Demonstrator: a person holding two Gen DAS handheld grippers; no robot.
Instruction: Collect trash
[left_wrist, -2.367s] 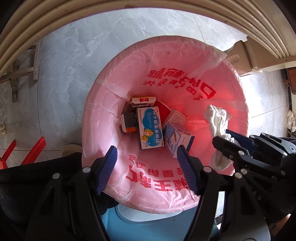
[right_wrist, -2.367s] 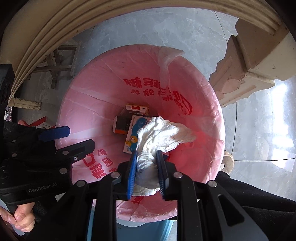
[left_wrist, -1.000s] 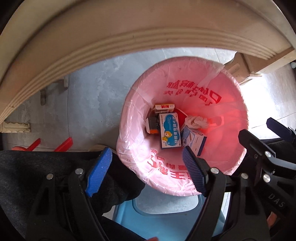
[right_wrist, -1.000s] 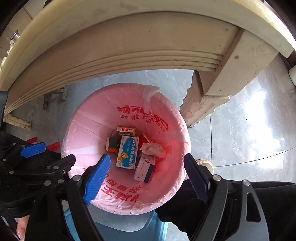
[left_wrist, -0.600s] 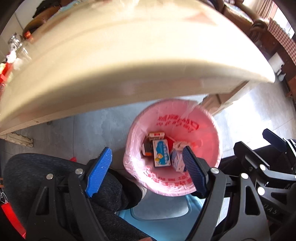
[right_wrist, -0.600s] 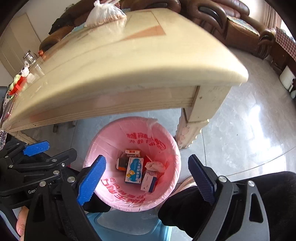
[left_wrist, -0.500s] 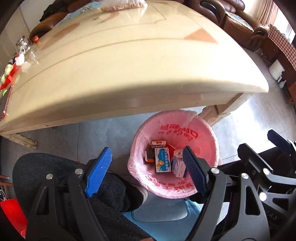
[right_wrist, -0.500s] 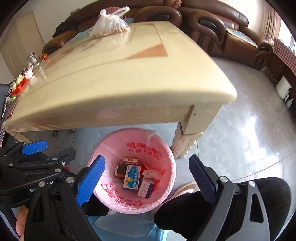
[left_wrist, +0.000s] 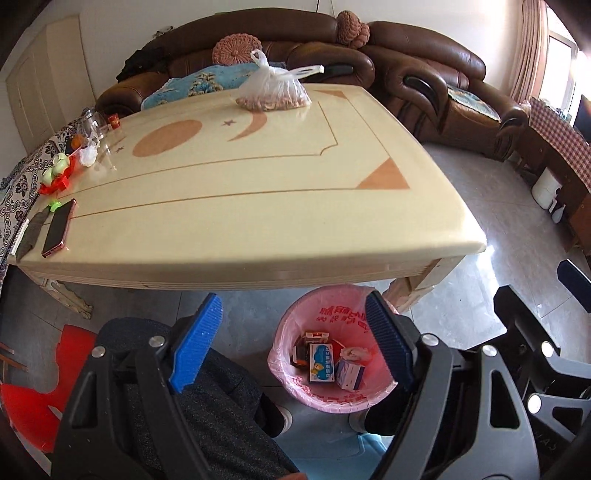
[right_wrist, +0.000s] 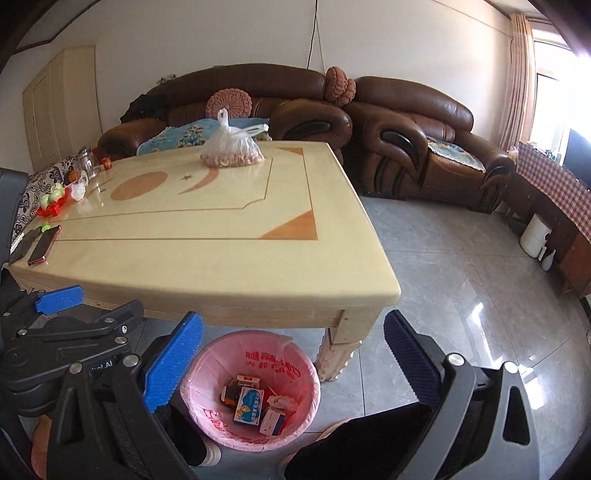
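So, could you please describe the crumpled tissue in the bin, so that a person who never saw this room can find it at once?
Find the cream table; under its near corner, on the floor, stands the bin with a pink bag. Among the trash at its bottom, the crumpled tissue lies on the right, beside the blue cartoon box. It is the only soft, white, shapeless piece; the neighbours that can be made out are printed cardboard boxes.

The pink bin liner (left_wrist: 334, 397) carries red printed characters on its inner wall and near rim, too small and warped to read; the blue box (left_wrist: 321, 362) inside shows unreadable print; the left gripper (right_wrist: 92, 325) body shows the fragment "AI".
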